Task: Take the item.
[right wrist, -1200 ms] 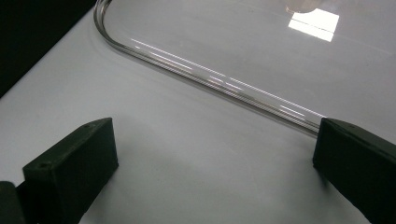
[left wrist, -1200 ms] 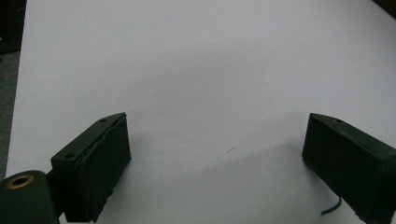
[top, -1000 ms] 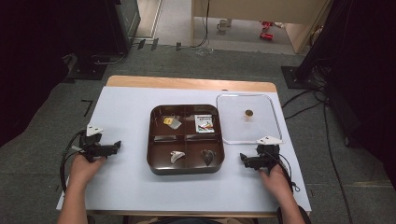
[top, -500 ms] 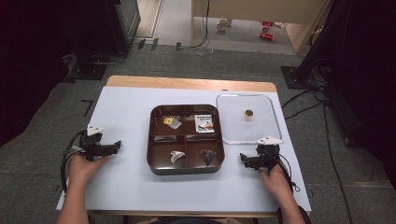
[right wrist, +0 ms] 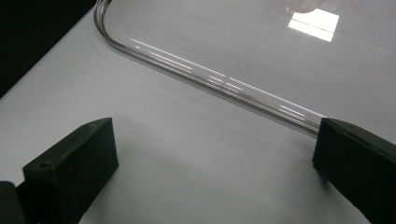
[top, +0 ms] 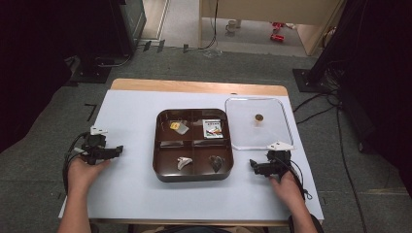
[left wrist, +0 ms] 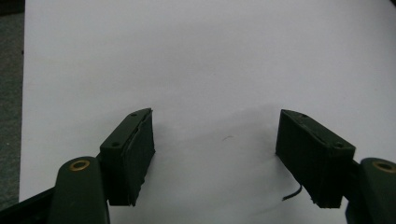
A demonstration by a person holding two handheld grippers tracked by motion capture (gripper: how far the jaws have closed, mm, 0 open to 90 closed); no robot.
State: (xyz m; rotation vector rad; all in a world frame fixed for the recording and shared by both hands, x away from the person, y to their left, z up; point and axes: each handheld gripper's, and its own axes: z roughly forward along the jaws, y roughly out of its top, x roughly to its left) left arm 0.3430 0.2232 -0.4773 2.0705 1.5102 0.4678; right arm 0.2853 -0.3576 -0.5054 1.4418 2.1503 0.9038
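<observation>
High view is showing the left gripper (top: 114, 150) and right gripper (top: 256, 166) resting on the smooth white table (top: 131, 194), flanking a glossy brown compartment tray (top: 163, 165). Left's jaws, empty, have just been narrowing; right's are standing apart beside the rounded clear lid (top: 282, 121).

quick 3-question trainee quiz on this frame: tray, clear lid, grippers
1. True or false: the clear lid sits on the brown tray.
2. How many compartments does the tray have?
3. What is between the left gripper fingers? A) a packet B) nothing C) the lid

Key: 1 false, it lies on the table beside the tray, to its right. 2 four. 3 B; its jaws have just been closing over bare table.
</observation>
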